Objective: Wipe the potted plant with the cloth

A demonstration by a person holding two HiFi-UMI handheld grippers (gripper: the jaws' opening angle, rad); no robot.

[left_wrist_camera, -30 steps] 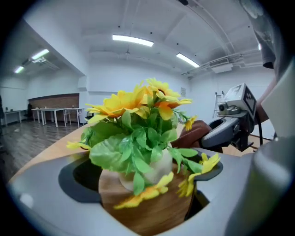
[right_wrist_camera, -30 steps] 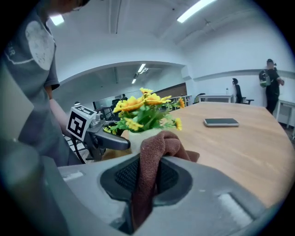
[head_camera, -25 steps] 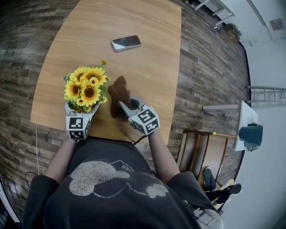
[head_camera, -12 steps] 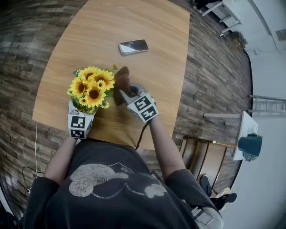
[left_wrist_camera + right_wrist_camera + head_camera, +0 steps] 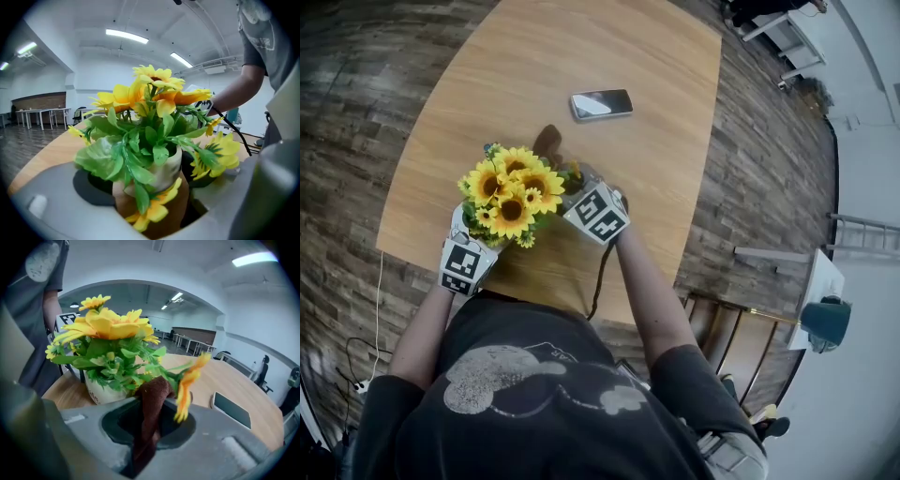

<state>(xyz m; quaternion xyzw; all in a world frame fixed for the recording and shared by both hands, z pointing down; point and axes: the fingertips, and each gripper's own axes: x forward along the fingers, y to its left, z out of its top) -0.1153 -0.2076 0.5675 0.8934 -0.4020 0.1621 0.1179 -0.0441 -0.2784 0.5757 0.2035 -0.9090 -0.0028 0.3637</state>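
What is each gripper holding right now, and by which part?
The right gripper pinches the brown cloth by one end. The left gripper, jaws just closing, flanks the pot low down, gap showing: no grip.

Shirt (image 5: pixel 581 412): dark charcoal T-shirt, loose fit.
Sleeves (image 5: pixel 682 373): short, same dark fabric, ending above the elbows.
Print (image 5: pixel 502 373): pale grey, worn blotchy shapes with thin curved lines and faint lettering across the front.

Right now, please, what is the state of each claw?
Left claw: open, has just been closing around the pot, gap on one side.
Right claw: closed on the brown cloth.
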